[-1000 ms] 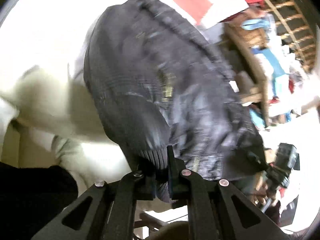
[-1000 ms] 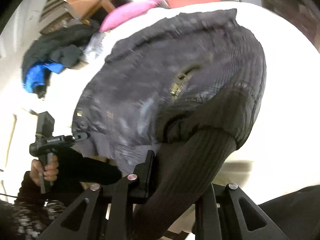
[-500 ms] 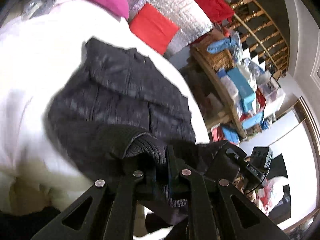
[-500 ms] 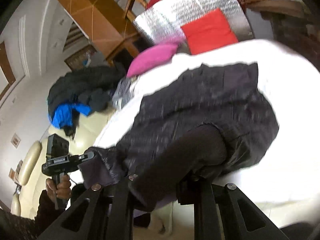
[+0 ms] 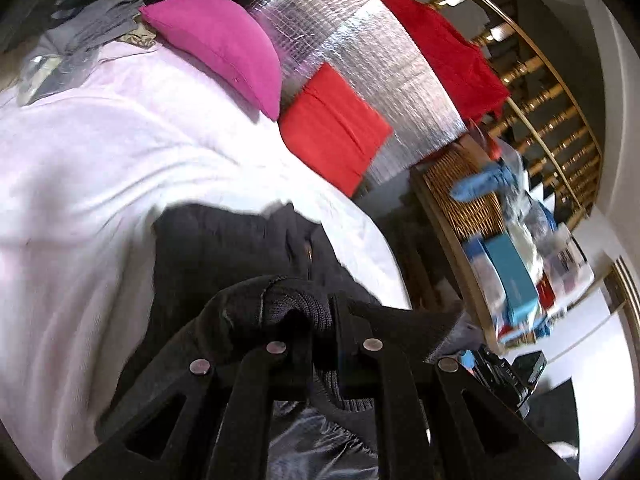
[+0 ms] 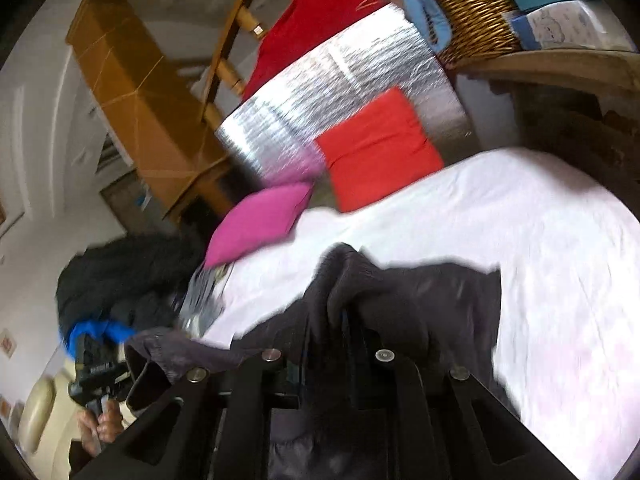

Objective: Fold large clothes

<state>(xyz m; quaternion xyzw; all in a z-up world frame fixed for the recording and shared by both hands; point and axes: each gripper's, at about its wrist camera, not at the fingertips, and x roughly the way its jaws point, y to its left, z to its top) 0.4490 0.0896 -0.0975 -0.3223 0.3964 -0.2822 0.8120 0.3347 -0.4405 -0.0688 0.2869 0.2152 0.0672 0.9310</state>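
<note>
A dark quilted jacket (image 5: 224, 248) with ribbed knit cuffs lies bunched near the front edge of a bed with a pale pink sheet (image 5: 80, 152). My left gripper (image 5: 320, 316) is shut on a ribbed part of the jacket. My right gripper (image 6: 326, 320) is shut on dark jacket cloth (image 6: 420, 292), which drapes over its fingers. The left gripper also shows at the lower left of the right wrist view (image 6: 100, 372), held by a hand. Most of the jacket's lower part hangs out of sight below both grippers.
A magenta pillow (image 5: 224, 44) and a red cushion (image 5: 332, 128) lean on a silver foil panel (image 5: 360, 52) at the bed's head. A wicker basket (image 5: 468, 192) and boxes stand on a shelf at the right. A dark and blue coat pile (image 6: 120, 280) lies left of the bed.
Both grippers have lifted and pulled back with the jacket. The jacket, spread wide before, now takes up less of each view and more bare sheet and the pillows show.
</note>
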